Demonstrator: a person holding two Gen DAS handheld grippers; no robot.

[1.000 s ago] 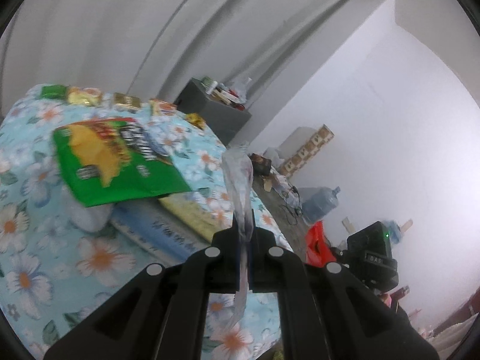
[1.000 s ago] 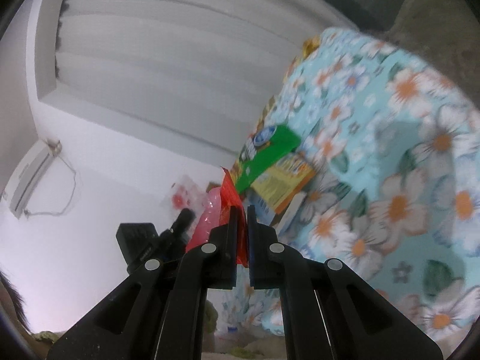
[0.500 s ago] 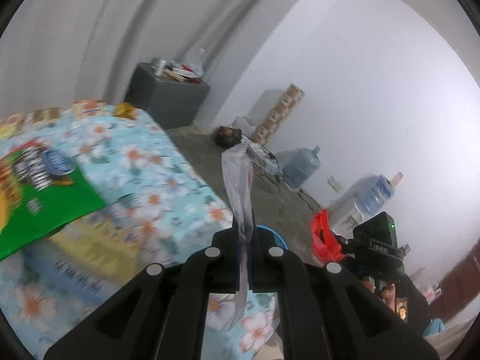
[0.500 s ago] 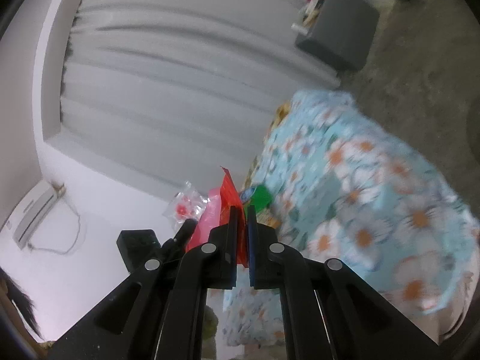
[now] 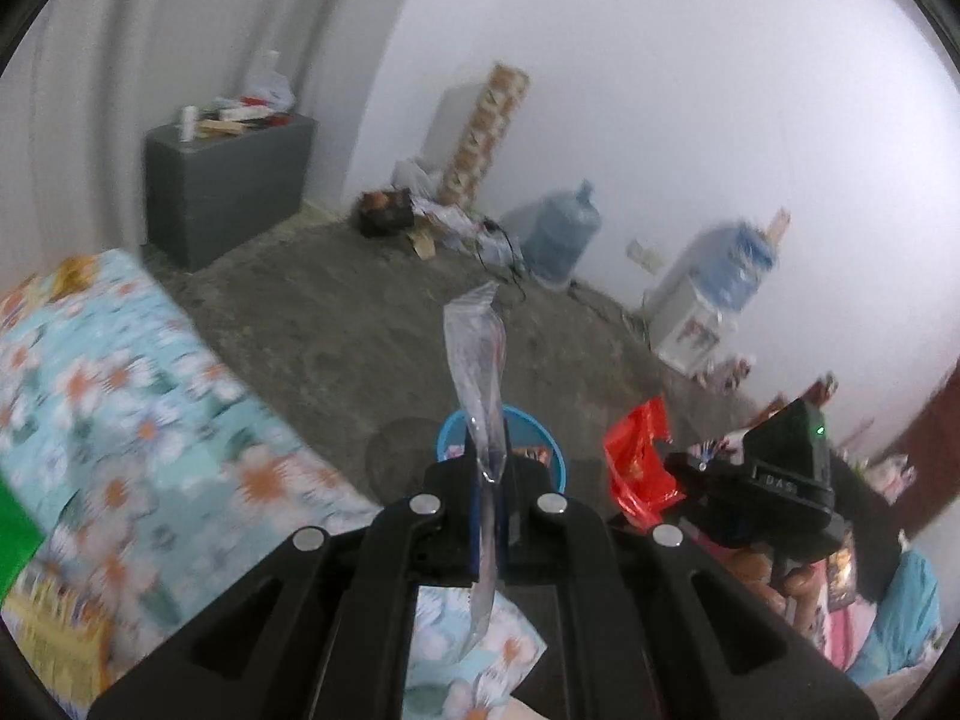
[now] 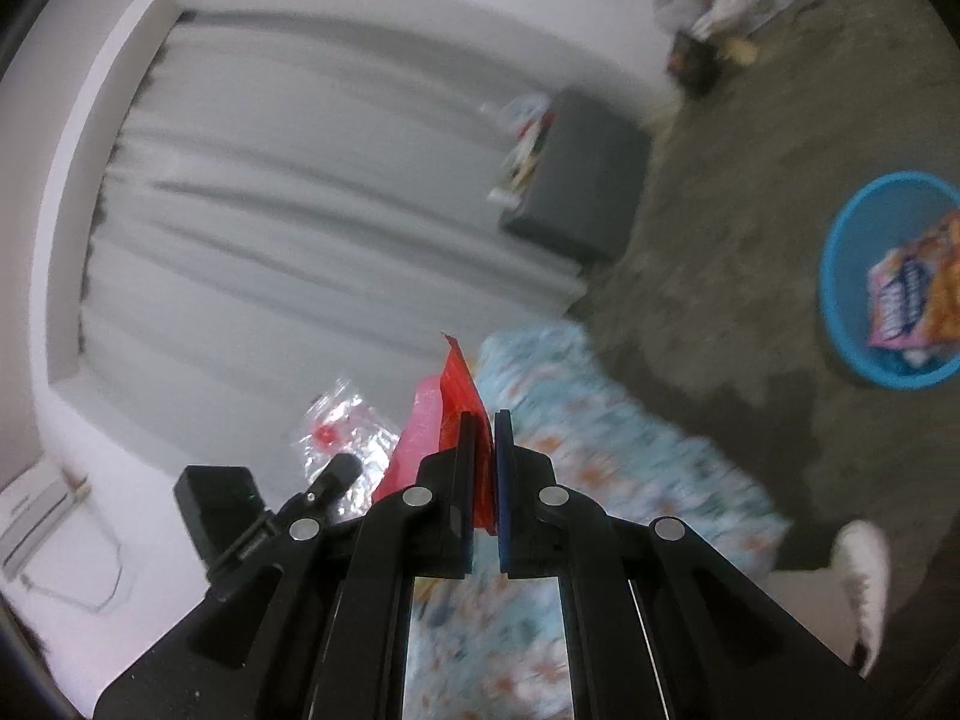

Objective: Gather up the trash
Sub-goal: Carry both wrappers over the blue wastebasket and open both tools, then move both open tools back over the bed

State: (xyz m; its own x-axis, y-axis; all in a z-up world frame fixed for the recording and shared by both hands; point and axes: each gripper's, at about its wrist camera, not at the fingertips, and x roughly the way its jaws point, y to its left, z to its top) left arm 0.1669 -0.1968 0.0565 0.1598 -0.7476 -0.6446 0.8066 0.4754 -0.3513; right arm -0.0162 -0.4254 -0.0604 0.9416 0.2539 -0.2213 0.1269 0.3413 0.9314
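Note:
My left gripper (image 5: 491, 468) is shut on a clear plastic wrapper (image 5: 475, 360) that stands up between its fingers. Straight past them on the floor sits a blue bin (image 5: 549, 441) with snack bags in it. To the right, the other gripper carries a red wrapper (image 5: 639, 459). In the right wrist view my right gripper (image 6: 485, 438) is shut on that red wrapper (image 6: 459, 387), with a pink piece beside it. The left gripper and its clear wrapper (image 6: 345, 426) show at the left. The blue bin (image 6: 840, 276) lies far right, holding an orange and pink snack bag (image 6: 912, 288).
A bed with a flowered blue sheet (image 5: 120, 408) fills the left; snack packs lie at its blurred edge. A grey cabinet (image 5: 228, 180), water jugs (image 5: 561, 234), a dispenser (image 5: 696, 312) and clutter line the far wall. A white shoe (image 6: 861, 576) stands on the floor.
Both views have swung away from the bed toward the open floor. The blue bin has come into sight ahead. Each gripper kept its wrapper.

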